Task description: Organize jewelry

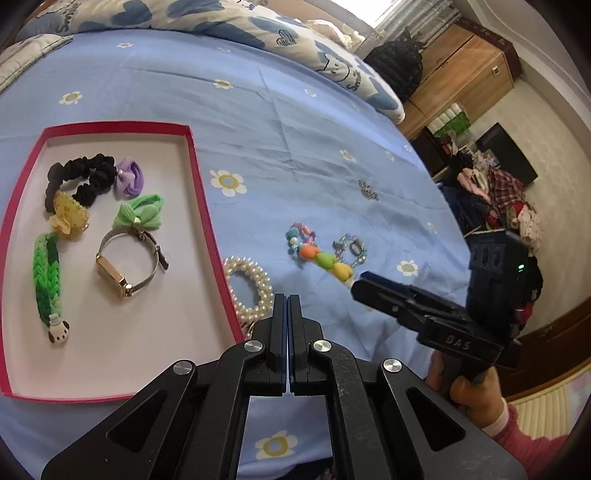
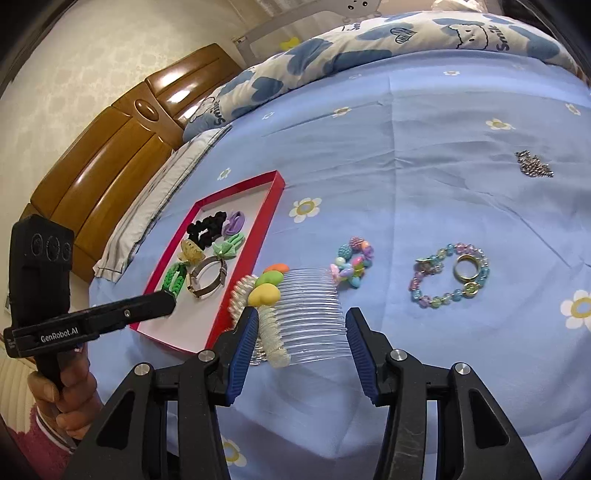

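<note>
A red-rimmed tray (image 1: 199,173) (image 2: 275,192) lies on the blue bedsheet, holding a black scrunchie (image 1: 79,177), purple and green hair ties, a yellow claw clip, a green braided band (image 1: 44,280) and a gold watch (image 1: 125,266). My left gripper (image 1: 287,299) is shut and empty over a pearl bracelet (image 1: 255,288) beside the tray. My right gripper (image 2: 301,321) is open, its fingers on either side of a clear comb with coloured hearts (image 2: 310,314). A colourful bead bracelet (image 2: 352,262), a pastel bead bracelet with a ring (image 2: 448,275) and a silver chain (image 2: 533,164) lie loose.
A patterned quilt (image 1: 258,22) is bunched at the far side of the bed. A wooden headboard (image 2: 122,147) stands left of the tray. A wooden cabinet (image 1: 461,70) and a clothes pile (image 1: 498,195) are beyond the bed edge.
</note>
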`<state>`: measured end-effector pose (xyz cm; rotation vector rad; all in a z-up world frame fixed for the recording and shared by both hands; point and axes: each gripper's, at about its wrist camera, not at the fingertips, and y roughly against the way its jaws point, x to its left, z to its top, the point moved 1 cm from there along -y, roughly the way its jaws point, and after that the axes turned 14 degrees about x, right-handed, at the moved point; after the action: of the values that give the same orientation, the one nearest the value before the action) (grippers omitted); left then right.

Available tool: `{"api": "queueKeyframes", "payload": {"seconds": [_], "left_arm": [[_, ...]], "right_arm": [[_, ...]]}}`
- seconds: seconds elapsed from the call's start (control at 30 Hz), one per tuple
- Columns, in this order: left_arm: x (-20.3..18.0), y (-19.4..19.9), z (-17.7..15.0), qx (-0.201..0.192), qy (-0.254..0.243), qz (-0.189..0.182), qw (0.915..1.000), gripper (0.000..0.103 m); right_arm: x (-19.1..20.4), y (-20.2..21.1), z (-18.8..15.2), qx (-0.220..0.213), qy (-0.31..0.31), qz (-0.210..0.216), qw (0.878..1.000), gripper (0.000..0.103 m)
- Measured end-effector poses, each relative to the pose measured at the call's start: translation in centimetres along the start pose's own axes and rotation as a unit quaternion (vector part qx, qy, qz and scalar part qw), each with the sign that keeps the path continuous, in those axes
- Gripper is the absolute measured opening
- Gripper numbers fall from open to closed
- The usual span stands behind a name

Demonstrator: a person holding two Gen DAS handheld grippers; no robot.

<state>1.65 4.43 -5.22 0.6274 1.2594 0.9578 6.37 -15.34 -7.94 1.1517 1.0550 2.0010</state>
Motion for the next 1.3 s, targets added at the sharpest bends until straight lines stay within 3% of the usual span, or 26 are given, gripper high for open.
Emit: {"api": "queueKeyframes", "payload": {"seconds": [0.13,0.27,0.37,0.5,0.67,0.77,0.83,0.87,0.9,1.03,1.07,1.3], "left_arm": [[-1.6,-1.7,0.0,0.024,-0.032,0.028,0.9988,0.002],[-2.6,-4.0,0.7,0.051,-0.049,0.057,0.9959,0.02],[-3.6,-5.4,1.9,0.06,-0.063,0.075,0.9934,0.023],[-5.1,-7.3,4.2,0.059,-0.079,0.094,0.9907,0.041],[-6.4,-10.0,6.5,0.065,-0.092,0.121,0.9862,0.045],[-6.4,-11.7,7.9,0.069,-0.088,0.133,0.9848,0.045],[-6.3,-12.6,8.6,0.075,-0.087,0.133,0.9844,0.038],[-6.2,-13.0,8.7,0.079,-0.087,0.131,0.9844,0.017],[-6.0,-13.4,8.9,0.087,-0.085,0.126,0.9845,0.008],[-6.1,-13.2,8.5,0.081,-0.09,0.12,0.9853,0.005],[-6.0,-13.0,8.3,0.081,-0.09,0.116,0.9859,0.0],[-5.0,-10.9,6.1,0.07,-0.082,0.093,0.9899,0.0]], "right_arm": [[-0.1,0.3,-0.3,-0.005,-0.002,-0.006,1.0,0.05],[-1.6,1.5,-0.8,-0.017,-0.023,-0.014,0.999,0.05],[-3.3,2.6,-1.1,-0.027,-0.046,-0.022,0.998,0.05],[-5.6,3.9,-1.8,-0.039,-0.076,-0.032,0.996,0.05],[-7.7,4.5,-2.2,-0.045,-0.099,-0.036,0.993,0.05],[-8.5,4.7,-2.3,-0.047,-0.107,-0.038,0.992,0.05],[-8.9,4.8,-2.3,-0.049,-0.113,-0.037,0.992,0.05],[-9.1,4.9,-2.3,-0.05,-0.115,-0.037,0.991,0.05],[-9.3,4.9,-2.3,-0.051,-0.117,-0.037,0.991,0.05],[-9.4,4.8,-2.2,-0.052,-0.12,-0.036,0.991,0.05],[-9.4,4.8,-2.2,-0.052,-0.119,-0.035,0.991,0.05],[-8.4,4.2,-2.1,-0.052,-0.11,-0.029,0.992,0.05]]}}
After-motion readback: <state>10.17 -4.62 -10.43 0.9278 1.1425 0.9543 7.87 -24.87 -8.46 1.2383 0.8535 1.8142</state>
